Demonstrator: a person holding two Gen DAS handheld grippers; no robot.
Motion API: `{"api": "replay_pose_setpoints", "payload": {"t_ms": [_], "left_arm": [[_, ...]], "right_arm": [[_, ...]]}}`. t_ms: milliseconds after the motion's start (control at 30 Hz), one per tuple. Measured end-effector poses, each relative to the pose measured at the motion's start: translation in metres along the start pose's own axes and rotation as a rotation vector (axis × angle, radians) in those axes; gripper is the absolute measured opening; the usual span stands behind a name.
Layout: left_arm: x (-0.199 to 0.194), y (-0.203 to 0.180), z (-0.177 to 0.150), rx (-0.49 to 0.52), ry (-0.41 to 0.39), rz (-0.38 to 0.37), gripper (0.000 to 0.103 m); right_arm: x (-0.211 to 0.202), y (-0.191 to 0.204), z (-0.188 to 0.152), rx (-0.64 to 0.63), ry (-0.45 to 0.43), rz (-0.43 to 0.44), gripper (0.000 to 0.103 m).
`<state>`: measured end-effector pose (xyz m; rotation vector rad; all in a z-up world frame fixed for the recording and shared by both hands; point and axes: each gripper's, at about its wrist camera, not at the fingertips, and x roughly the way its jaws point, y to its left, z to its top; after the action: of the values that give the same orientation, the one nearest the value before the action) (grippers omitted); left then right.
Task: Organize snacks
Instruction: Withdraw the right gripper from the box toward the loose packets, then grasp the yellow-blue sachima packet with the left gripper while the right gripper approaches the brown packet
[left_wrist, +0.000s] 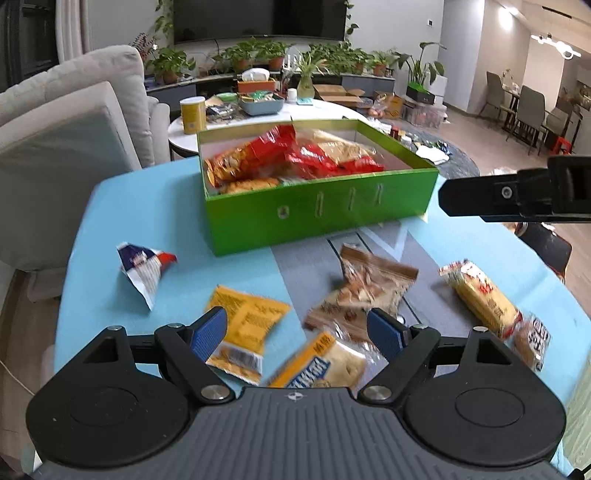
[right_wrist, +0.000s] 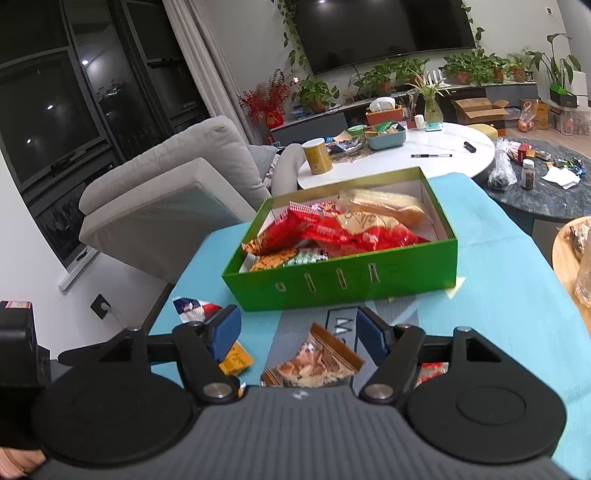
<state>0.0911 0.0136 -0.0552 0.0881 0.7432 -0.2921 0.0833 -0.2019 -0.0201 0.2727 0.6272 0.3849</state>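
I am holding my left gripper (left_wrist: 297, 332) spread wide above the turquoise bench (left_wrist: 147, 229), with nothing pinched between its blue pads (left_wrist: 208, 334); a yellow packet (left_wrist: 245, 325) is lying under the left pad, partly covered by it, and a yellow-and-clear wrapped pastry (left_wrist: 325, 363) is sitting below the gap, its near end cut off by the gripper body. A brown nut packet (left_wrist: 365, 291) is lying just beyond the right pad, blurred so its print is unreadable. Farther left a crumpled blue, white and red wrapper (left_wrist: 146, 267) is resting apart from the others, and toward the right edge a long yellow cake in clear film (left_wrist: 484, 299) is lying beside a smaller pack whose far end is running out of clear sight. The green box (left_wrist: 321, 218) is standing open at the back of the bench, holding red and orange bags (left_wrist: 295, 155) piled together; I cannot make out how many. My right gripper (right_wrist: 297, 334) is also parted, less widely, gripping nothing, hovering over the same brown packet, whose lower half is hidden behind the gripper body in the right wrist view. In the left wrist view only one black finger of it is poking in from the right margin. At the bottom left corner of the right wrist view a sliver of my hand (right_wrist: 16, 459) is showing.
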Motion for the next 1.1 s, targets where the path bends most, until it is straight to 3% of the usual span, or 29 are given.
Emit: {"api": "replay_pose_setpoints", "payload": {"t_ms": [667, 733, 767, 933, 1100], "left_arm": [[0.021, -0.011, -0.024, 0.076, 0.069, -0.030, 0.080], [0.022, -0.012, -0.023, 0.082, 0.068, -0.031, 0.075], [0.023, -0.011, -0.024, 0.081, 0.073, -0.032, 0.067], [0.023, -0.001, -0.025, 0.005, 0.087, -0.037, 0.046], [0.016, 0.010, -0.029, -0.050, 0.087, -0.008, 0.045]], "right_arm": [[0.020, -0.004, -0.035, 0.063, 0.092, -0.060, 0.064], [0.021, -0.003, -0.037, 0.065, 0.099, -0.056, 0.065], [0.022, -0.003, -0.037, 0.067, 0.101, -0.055, 0.065], [0.024, -0.003, -0.038, 0.073, 0.109, -0.057, 0.065], [0.030, -0.001, -0.039, 0.074, 0.125, -0.064, 0.068]]}}
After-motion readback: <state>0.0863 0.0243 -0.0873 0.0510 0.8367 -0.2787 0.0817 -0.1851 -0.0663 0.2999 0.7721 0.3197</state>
